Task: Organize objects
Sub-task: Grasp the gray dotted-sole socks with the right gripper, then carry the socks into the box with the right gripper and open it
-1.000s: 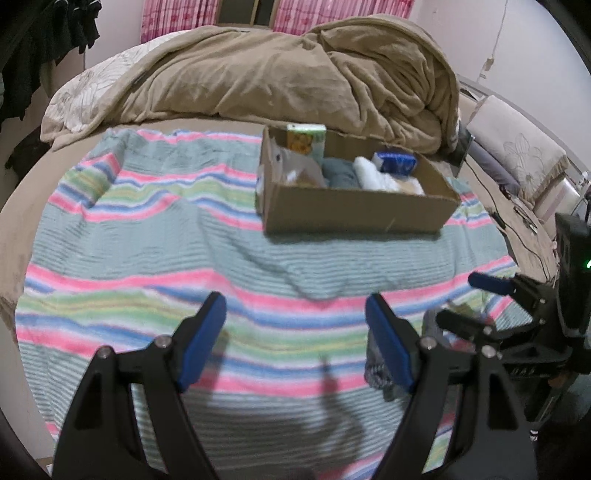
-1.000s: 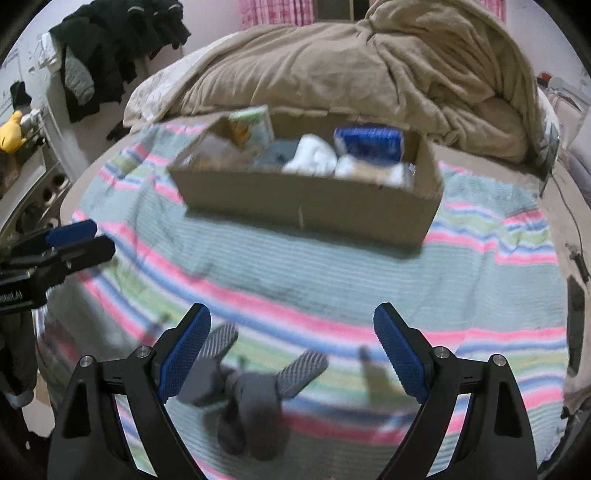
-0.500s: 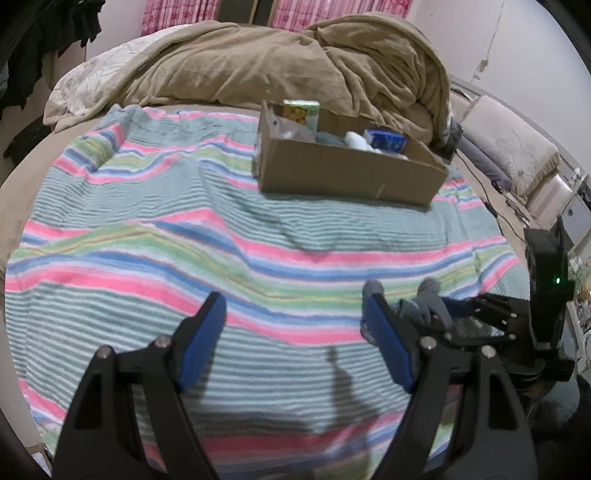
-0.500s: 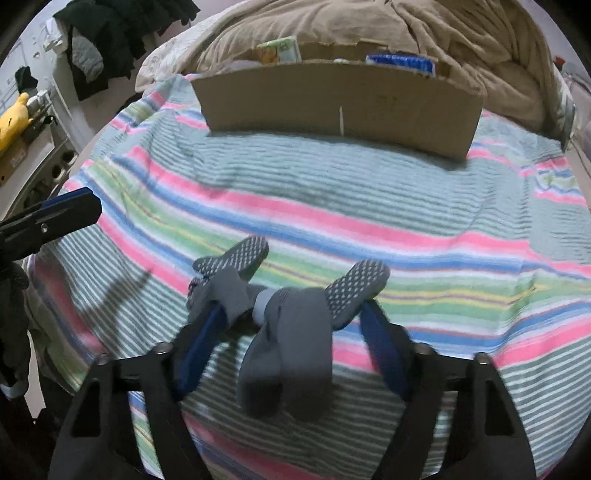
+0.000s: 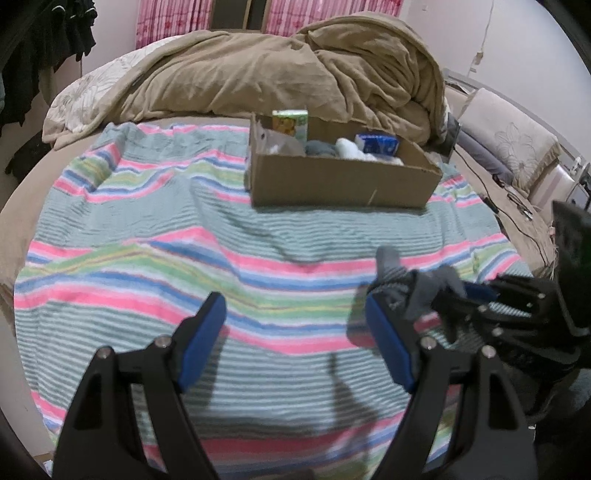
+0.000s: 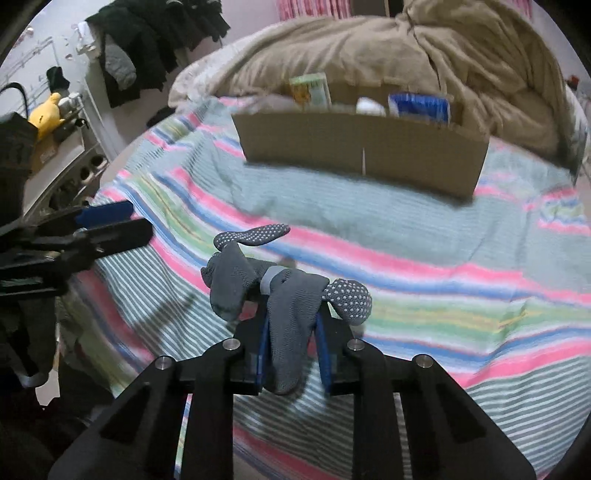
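Since earlier: our right hand-held gripper [image 6: 291, 343] clamped grey socks [image 6: 284, 306], lifted off bed | left hand-held gripper [image 5: 295, 343] open, idle | we judge destination cardboard box [image 6: 362, 147]

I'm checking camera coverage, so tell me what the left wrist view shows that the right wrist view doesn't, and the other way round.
Only the left wrist view shows the left gripper from behind, open over the striped blanket, and the cushioned seat at far right. Only the right wrist view shows the white grip dots on the gray socks, the dark clothes hanging and a yellow plush toy. Both show the cardboard box, the tan duvet and the right gripper shut on the socks.
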Demonstrator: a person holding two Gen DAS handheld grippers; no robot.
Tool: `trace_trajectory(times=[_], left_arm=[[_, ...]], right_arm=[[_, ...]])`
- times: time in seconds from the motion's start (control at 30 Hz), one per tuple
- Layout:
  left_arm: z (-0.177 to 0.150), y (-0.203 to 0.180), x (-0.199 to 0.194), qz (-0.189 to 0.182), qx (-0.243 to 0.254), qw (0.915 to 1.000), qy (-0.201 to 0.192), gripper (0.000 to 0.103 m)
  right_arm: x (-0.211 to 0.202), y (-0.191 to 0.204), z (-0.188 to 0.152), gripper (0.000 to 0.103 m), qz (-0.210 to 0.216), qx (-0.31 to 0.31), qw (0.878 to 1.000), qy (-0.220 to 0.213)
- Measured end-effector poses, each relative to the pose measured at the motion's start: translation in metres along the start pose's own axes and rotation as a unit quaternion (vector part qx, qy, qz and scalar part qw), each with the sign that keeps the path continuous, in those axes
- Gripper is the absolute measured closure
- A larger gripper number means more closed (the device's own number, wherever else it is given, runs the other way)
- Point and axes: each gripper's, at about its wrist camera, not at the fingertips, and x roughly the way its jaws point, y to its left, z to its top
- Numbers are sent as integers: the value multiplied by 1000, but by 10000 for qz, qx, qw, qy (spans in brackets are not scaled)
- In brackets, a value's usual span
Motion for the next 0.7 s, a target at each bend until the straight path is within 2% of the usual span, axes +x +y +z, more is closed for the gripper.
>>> trace_trajectory(times=[0.17, 0.27, 0.37, 0.7], left_arm=[[19, -3, 1, 58, 58, 9999, -91, 23], [33, -4, 0, 72, 48, 9997, -215, 15], [46, -4, -2, 114, 44, 9992, -380, 13], [89, 5, 6, 214, -93, 9978, -625, 13]], right_arm=[[-18, -7, 30, 80, -67, -122, 9993, -353], [-27, -14, 51, 80, -157, -180, 9980, -586], [-34, -25, 71, 80, -193, -174, 9966, -785], [-22, -41, 118, 80, -231, -275, 9945, -986]])
